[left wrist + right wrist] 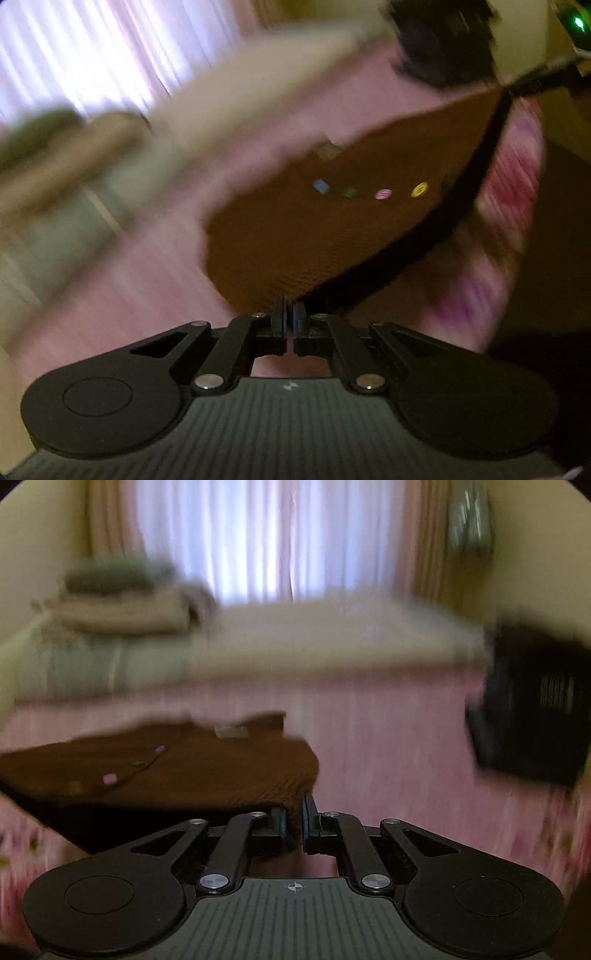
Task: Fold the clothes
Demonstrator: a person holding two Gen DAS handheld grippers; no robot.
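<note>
Here both tongs pinch the brown garment.

No legible text, brand or number in either view. Small coloured badges on the brown garment (yellow, pink, green, blue) too blurred to read. Pale neck label blank at this sharpness. Crosshair mark printed on the gripper body.

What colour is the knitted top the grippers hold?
Brown knitted top, with small coloured buttons; clearest in the right wrist view.
</note>
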